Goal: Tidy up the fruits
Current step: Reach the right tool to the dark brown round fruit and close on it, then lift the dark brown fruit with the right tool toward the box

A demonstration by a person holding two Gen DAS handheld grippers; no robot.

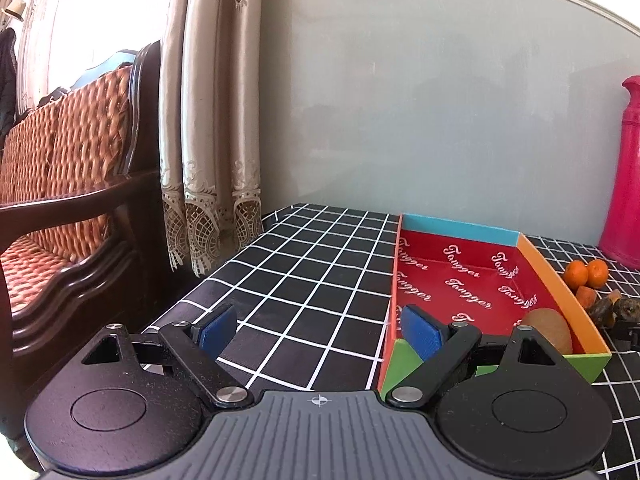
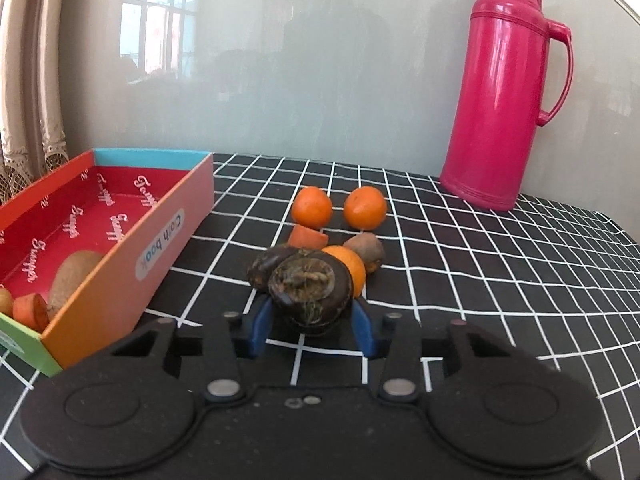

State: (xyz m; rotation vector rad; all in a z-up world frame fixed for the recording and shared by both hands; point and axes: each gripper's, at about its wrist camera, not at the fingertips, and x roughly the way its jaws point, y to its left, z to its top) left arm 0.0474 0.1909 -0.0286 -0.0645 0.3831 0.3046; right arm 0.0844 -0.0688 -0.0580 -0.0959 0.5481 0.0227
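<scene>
In the right wrist view, my right gripper (image 2: 314,326) is shut on a dark brown water chestnut (image 2: 310,286), just above the checked cloth. A second dark chestnut (image 2: 266,266), an orange (image 2: 352,270), a brown fruit (image 2: 366,248), a carrot piece (image 2: 307,237) and two tangerines (image 2: 312,207) (image 2: 365,207) lie behind it. The red-lined box (image 2: 160,248) at left holds a kiwi (image 2: 74,276) and a carrot piece (image 2: 30,312). In the left wrist view, my left gripper (image 1: 320,328) is open and empty beside the box (image 1: 568,300); the kiwi (image 1: 550,328) lies inside.
A tall pink thermos (image 2: 508,92) stands at the back right by the grey wall. A wooden sofa (image 1: 72,184) and curtains (image 1: 212,128) are left of the table. The table's left edge (image 1: 208,276) runs near my left gripper.
</scene>
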